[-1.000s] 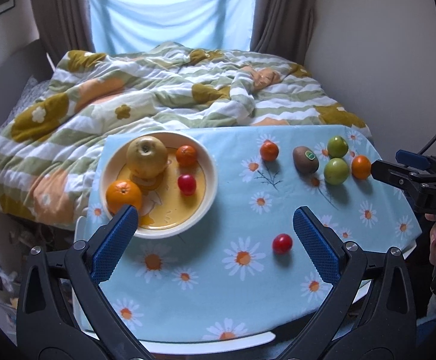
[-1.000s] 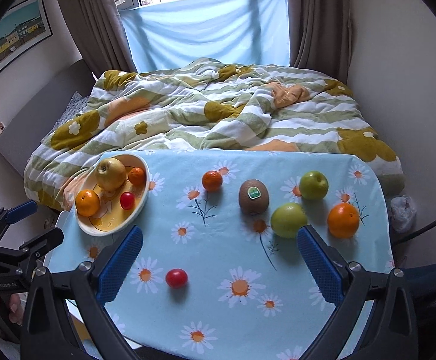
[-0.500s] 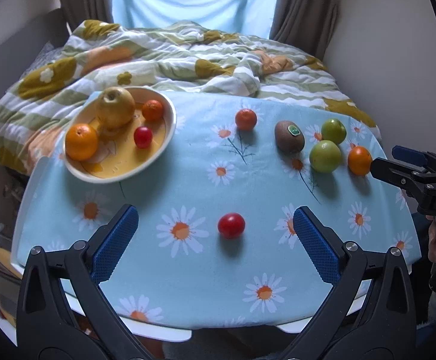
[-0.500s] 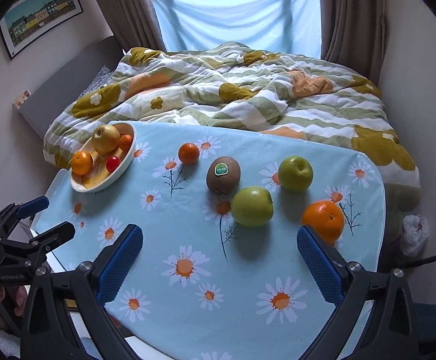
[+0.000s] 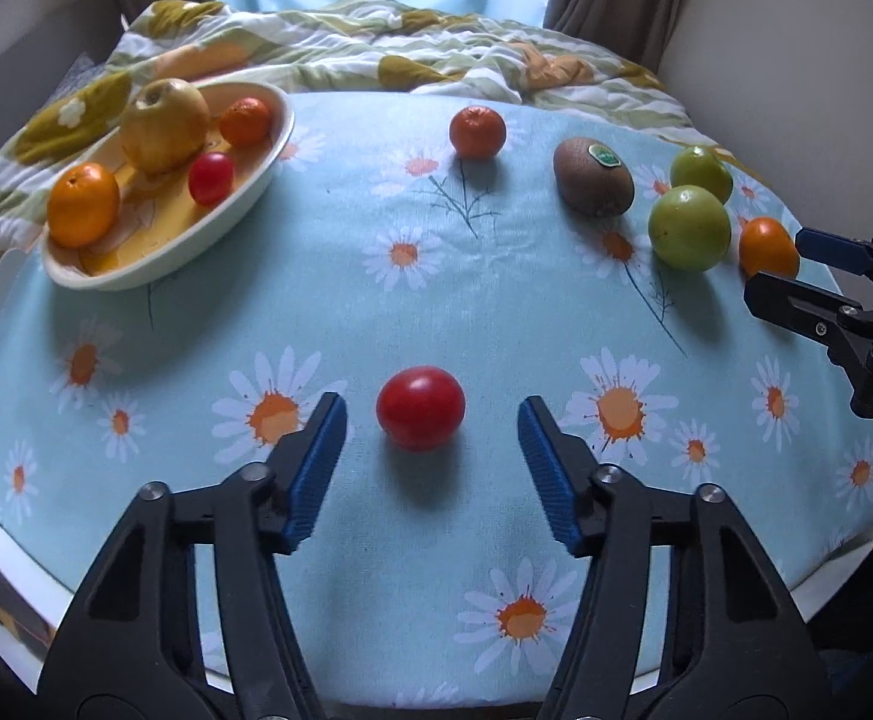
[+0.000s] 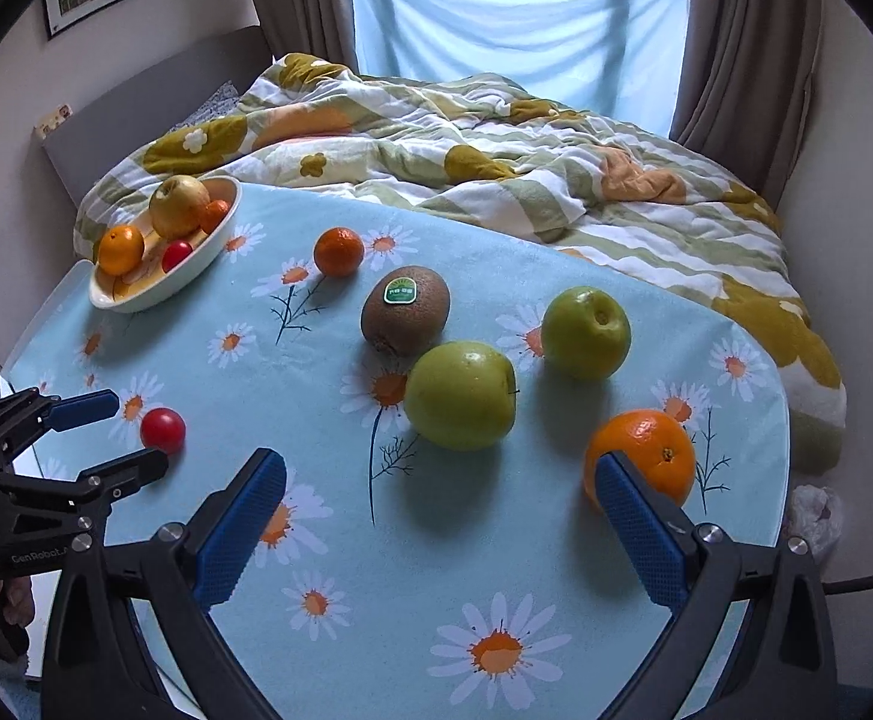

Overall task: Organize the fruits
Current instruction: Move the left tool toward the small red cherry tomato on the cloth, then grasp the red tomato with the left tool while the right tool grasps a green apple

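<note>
A red tomato (image 5: 420, 407) lies on the daisy tablecloth between the open fingers of my left gripper (image 5: 431, 420), untouched; it also shows in the right wrist view (image 6: 162, 429). A cream bowl (image 5: 238, 192) at the far left holds a yellow apple (image 5: 164, 123), an orange (image 5: 83, 203), a mandarin and a small tomato. My right gripper (image 6: 439, 498) is open and empty, close before a green apple (image 6: 460, 394), with an orange (image 6: 646, 450) by its right finger. A kiwi (image 6: 405, 310), a second green apple (image 6: 584, 332) and a mandarin (image 6: 338, 251) lie further back.
The table (image 5: 376, 300) has a light blue cloth; its near edge lies just under both grippers. A bed with a flowered duvet (image 6: 466, 150) stands right behind the table. Walls stand close at left and right.
My left gripper has come down and forward around the red tomato, its fingers narrower. My right gripper has moved closer to the green apples and the orange.
</note>
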